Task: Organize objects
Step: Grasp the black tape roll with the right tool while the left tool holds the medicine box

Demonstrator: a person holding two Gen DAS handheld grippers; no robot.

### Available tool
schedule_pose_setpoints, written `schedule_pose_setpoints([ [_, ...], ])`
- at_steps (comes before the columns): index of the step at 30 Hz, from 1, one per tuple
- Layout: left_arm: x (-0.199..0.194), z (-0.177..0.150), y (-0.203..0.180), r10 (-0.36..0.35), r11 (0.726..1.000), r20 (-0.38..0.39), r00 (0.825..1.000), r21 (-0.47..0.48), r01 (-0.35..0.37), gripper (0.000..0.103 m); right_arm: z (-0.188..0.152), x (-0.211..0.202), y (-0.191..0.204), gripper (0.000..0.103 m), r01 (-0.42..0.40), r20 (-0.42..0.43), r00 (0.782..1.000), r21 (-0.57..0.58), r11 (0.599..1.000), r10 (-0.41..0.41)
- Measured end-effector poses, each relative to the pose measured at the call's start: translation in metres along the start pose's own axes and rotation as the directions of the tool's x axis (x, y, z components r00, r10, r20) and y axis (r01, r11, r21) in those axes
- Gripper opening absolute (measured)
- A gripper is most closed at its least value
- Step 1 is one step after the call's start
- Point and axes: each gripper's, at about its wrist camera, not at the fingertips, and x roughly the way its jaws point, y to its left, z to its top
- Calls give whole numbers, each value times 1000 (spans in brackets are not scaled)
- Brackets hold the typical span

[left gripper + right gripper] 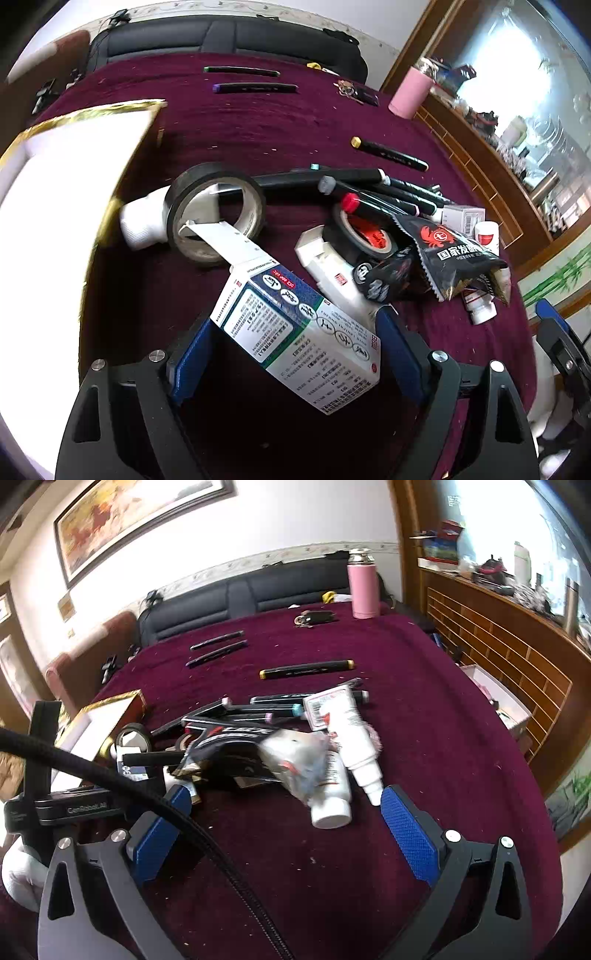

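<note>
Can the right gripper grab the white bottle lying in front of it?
Probably yes. The right gripper is open and empty, and the white bottle lies on the cloth just ahead between its fingers. Only a crumpled wrapper rests over its far end.

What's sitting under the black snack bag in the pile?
Black snack bag lies over a black tape roll with a red core and white bottles. Whatever lies beneath its middle is covered.

Each hand-held gripper (282, 812) had black arms, silver screws and textured blue pads (408, 834); a black braided cable (110, 775) crossed at 9 o'clock.
</note>
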Motion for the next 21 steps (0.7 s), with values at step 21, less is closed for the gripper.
schedule_pose_setpoints([
  [21, -164, -53, 84, -48, 998, 218, 975, -22, 55, 81, 68, 158, 204, 67, -218, -341, 928, -178, 960, 147],
])
